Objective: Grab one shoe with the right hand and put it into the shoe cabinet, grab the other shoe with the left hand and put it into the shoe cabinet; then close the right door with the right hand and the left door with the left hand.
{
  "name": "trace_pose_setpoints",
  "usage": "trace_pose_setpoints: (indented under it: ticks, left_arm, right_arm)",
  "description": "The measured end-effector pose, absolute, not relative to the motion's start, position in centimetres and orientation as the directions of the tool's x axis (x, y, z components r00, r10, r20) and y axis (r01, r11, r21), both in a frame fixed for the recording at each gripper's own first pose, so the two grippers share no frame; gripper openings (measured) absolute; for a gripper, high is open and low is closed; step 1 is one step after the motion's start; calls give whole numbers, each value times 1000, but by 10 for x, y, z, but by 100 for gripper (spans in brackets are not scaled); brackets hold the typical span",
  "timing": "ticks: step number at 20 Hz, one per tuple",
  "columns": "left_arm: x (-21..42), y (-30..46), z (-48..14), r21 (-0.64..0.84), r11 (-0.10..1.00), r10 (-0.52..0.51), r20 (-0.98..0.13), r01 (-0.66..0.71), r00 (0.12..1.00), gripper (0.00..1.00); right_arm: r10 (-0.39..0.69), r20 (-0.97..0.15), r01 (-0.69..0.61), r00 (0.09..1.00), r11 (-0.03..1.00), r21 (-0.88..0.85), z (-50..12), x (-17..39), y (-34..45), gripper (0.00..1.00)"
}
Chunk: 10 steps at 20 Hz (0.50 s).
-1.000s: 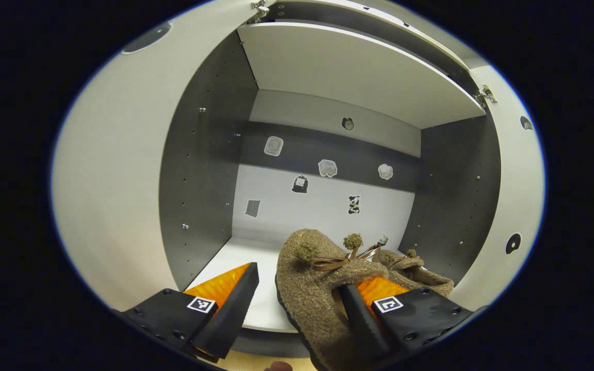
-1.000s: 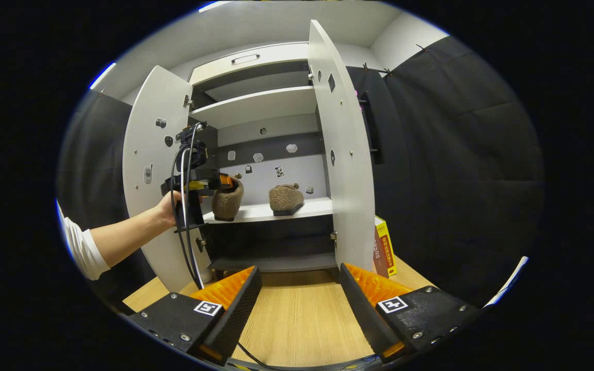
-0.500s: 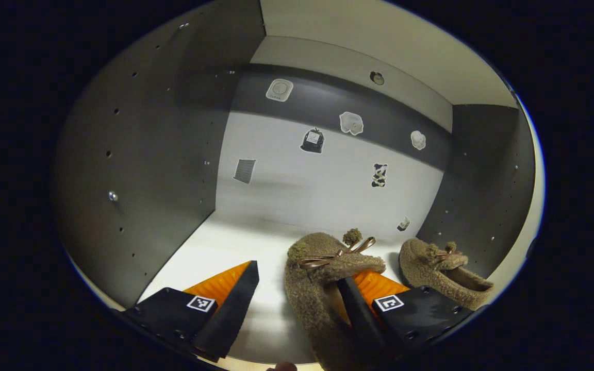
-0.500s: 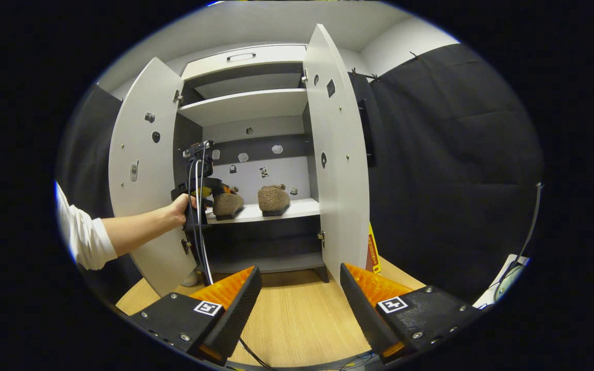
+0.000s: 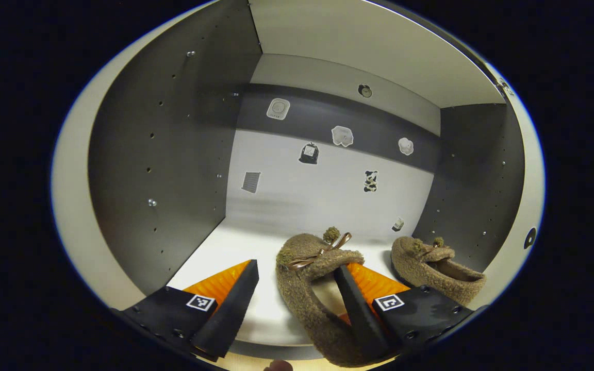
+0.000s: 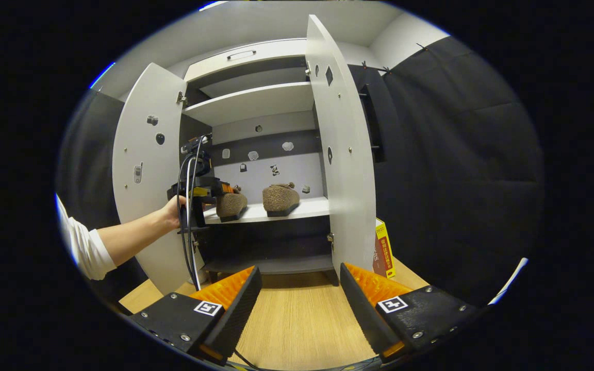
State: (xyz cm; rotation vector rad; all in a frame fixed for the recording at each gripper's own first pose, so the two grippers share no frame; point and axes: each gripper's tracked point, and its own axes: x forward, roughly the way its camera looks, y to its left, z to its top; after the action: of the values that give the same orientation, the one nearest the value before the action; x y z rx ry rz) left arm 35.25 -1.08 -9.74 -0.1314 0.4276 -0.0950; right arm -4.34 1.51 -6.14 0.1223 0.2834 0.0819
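Both fuzzy shoes, one [image 5: 307, 288] nearer the shelf's front edge and the other [image 5: 433, 268] by its right end, are olive-brown. The shelf [image 5: 225, 252] is white, the cabinet's side walls [image 5: 168, 154] dark grey. The floor [image 6: 297, 314] is pale wood-grain.

two fuzzy brown shoes: one shoe [image 5: 307, 288] at lower centre, the other shoe [image 5: 433, 268] at lower right. two open cabinet doors: left door [image 6: 145, 170], right door [image 6: 343, 154]. one yellow box [image 6: 383, 247] at right of centre.

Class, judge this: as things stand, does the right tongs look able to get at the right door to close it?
Probably yes: the right tongs hangs open before the right door, with bare floor between and nothing in them.
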Motion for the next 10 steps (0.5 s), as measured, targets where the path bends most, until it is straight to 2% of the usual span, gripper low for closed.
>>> trace_pose_setpoints:
  ticks: [3,5,6,7,10]
  left_arm:
    - [334,-13,-76,-125,989,-112,-328,75,938,96]
    - [327,-18,-74,-109,990,-124,-330,92,936,96]
    - [332,-15,-80,-84,992,-113,-345,89,932,99]
    - [339,-12,-89,-62,995,-100,-375,83,922,96]
    - [373,-2,-102,-84,996,-61,-440,27,896,96]
  right_arm:
    - [134,-253,-98,958,984,149,-57,-41,8,94]
    - [149,-259,-112,954,982,155,-61,-40,4,94]
    - [157,-261,-118,953,980,160,-62,-40,3,94]
    - [167,-261,-126,951,978,168,-62,-41,2,94]
    - [167,-261,-126,951,978,167,-61,-42,-2,94]
